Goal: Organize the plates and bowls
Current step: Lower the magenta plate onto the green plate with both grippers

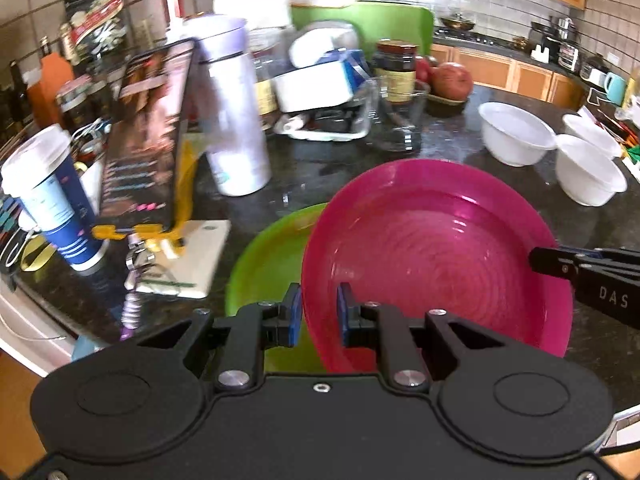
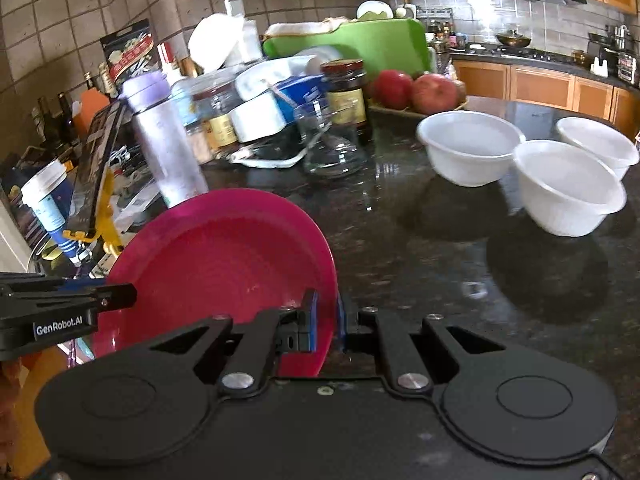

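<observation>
A pink plate (image 1: 432,256) is held tilted above a green plate (image 1: 272,256) on the dark counter. My left gripper (image 1: 318,312) has the pink plate's near-left rim between its blue pads, which stand a little apart from it. My right gripper (image 2: 326,326) is shut on the plate's right rim (image 2: 224,264); its fingers also show in the left wrist view (image 1: 560,266). Three white bowls (image 2: 470,148) (image 2: 568,188) (image 2: 598,144) stand at the right, also visible in the left wrist view (image 1: 516,132).
At the back and left stand a lavender bottle (image 1: 236,112), a tablet on a yellow stand (image 1: 148,136), a paper cup (image 1: 52,200), jars (image 1: 396,70), a glass cup (image 2: 330,140), apples (image 2: 434,92) and a green cutting board (image 2: 360,44). The counter edge is near left.
</observation>
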A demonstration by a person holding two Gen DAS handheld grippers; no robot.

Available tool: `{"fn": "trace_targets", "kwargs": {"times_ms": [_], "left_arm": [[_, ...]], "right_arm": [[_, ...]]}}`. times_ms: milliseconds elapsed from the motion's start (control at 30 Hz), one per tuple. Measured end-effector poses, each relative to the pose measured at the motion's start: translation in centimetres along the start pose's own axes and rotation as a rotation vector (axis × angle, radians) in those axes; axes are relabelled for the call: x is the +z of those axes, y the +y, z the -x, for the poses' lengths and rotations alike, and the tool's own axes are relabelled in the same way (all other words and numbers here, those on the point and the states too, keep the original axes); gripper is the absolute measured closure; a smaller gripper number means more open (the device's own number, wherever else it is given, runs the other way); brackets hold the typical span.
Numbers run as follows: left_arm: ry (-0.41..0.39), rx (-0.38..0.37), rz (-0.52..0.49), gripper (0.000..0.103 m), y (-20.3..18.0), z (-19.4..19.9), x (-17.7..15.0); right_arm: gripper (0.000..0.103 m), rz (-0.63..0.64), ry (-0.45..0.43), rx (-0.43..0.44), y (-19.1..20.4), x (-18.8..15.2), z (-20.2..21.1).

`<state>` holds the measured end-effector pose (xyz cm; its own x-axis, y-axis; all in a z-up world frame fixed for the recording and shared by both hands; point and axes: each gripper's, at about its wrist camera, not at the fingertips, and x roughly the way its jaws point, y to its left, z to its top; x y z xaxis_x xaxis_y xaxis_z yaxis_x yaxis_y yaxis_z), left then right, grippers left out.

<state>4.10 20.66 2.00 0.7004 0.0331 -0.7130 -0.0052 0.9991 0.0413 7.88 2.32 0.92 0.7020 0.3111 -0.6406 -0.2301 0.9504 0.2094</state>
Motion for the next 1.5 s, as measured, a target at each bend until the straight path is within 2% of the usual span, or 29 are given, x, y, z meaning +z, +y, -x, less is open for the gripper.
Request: {"fn": "trace_targets", "kwargs": {"times_ms": [333, 433, 467, 500, 567, 633, 700, 1167, 1367, 1467, 1500], "left_arm": [[0.004, -0.002, 0.005, 0.08, 3.1, -1.5, 0.1], [0.009, -0.012, 0.004, 0.077, 3.5, -1.9, 0.3], [0.009, -0.015, 0.003, 0.073, 3.5, -2.0, 0.3], [0.007, -0.019, 0.0, 0.068, 3.6, -2.1, 0.3], [0.006, -0.03, -0.009, 0.068, 3.6, -2.2, 0.3], [0.002, -0.035, -0.015, 0.058, 3.7, -2.2, 0.3], [-0.009, -0.039, -0.015, 0.055, 3.7, -2.2, 0.3], [-0.026, -0.06, -0.021, 0.054, 4.2, -2.0, 0.4], [-0.056, -0.107, -0.04, 0.049, 3.2, -1.3, 0.7], [-0.068, -0.131, -0.061, 0.048, 2.1, -1.0, 0.9], [-0.07, -0.141, -0.064, 0.044, 1.8, -0.9, 1.0]], "right_arm": [[0.088, -0.018, 0.001, -0.023, 2.4, -0.3, -1.9], [0.08, -0.027, -0.018, -0.01, 2.7, -0.2, -1.9], [0.074, -0.031, -0.037, -0.01, 2.7, -0.2, -1.8], [0.064, -0.031, -0.054, -0.02, 2.9, -0.2, -1.7], [0.056, -0.019, -0.097, -0.042, 3.2, -0.2, -1.4], [0.056, 0.006, -0.124, -0.063, 3.5, -0.1, -1.2], [0.055, 0.02, -0.136, -0.069, 3.6, 0.0, -1.1], [0.055, -0.028, -0.146, -0.098, 3.1, -0.3, -0.4], [0.053, -0.014, -0.236, -0.176, 2.6, -0.8, 1.2], [0.052, 0.009, -0.245, -0.207, 1.9, -1.1, 2.0], [0.051, 0.005, -0.251, -0.21, 1.5, -1.2, 2.4]]}}
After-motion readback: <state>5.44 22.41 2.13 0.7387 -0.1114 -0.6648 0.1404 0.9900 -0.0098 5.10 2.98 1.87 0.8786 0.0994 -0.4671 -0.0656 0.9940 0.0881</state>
